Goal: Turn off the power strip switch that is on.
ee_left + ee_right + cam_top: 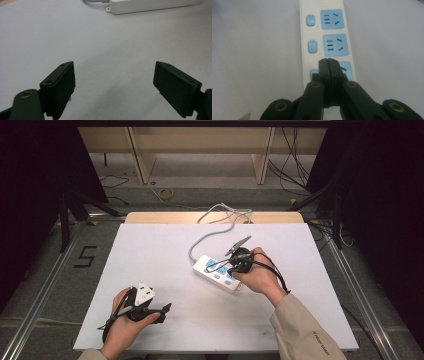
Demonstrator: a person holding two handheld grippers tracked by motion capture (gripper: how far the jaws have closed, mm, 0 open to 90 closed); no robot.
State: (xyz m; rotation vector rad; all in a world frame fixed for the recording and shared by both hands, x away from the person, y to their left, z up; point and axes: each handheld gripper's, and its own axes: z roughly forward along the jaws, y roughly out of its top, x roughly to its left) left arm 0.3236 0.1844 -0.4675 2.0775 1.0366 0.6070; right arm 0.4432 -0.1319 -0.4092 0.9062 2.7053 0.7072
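1. High view: a white power strip (pixel 216 272) is lying near the middle of the white surface (pixel 150 255), its grey cord (pixel 200 240) trailing to the far edge. The right tool (pixel 235 262) is hovering over it, possibly touching; the left tool (pixel 162 312) is sitting well apart, near the front.
2. Left gripper view: the jaws are standing wide apart, gripping nothing.
3. Right gripper view: the jaws are pressing together, empty, above a blue socket (pixel 345 70).

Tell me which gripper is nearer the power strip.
Right. The right gripper, jaws pressed together, sits directly over the power strip, its tips above a blue socket. The left gripper, jaws spread wide, rests near the table's front edge, well apart from the strip.
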